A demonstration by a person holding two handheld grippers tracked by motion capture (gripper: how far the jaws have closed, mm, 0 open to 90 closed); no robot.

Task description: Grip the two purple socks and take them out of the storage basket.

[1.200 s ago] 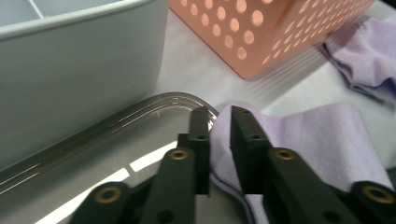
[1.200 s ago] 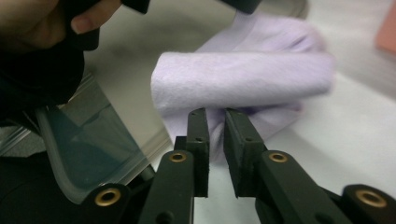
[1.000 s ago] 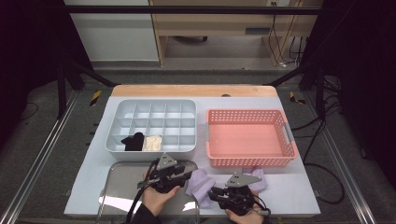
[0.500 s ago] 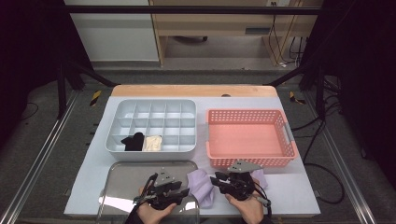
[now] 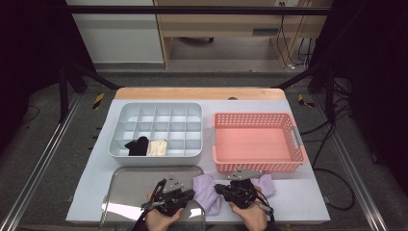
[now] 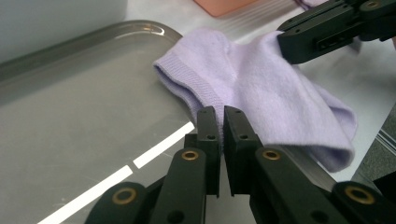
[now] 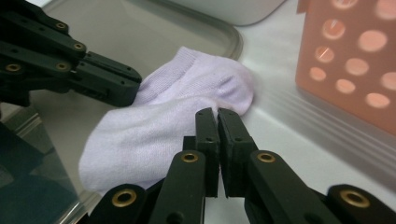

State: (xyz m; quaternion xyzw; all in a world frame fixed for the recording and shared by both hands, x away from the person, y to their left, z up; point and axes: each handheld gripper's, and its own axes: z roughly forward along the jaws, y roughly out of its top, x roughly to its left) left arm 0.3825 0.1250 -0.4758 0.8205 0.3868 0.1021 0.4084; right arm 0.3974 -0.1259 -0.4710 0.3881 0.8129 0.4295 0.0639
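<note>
Lilac sock point(image 6: 275, 98) lying between the two tools on the white worktop point(image 5: 298, 195), its cuff over the steel tray's point(image 5: 130, 185) edge, left tool point(image 6: 223, 122) clenched on the sock's near edge, right tool point(image 7: 217, 122) clenched on its opposite edge, pink basket point(image 7: 355, 60) just beyond the right tool

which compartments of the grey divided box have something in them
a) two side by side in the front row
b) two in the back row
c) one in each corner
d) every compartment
a) In the high view the grey divided box holds a black item and a cream item in neighbouring compartments of the row nearest the person, and the other compartments look bare.
</note>
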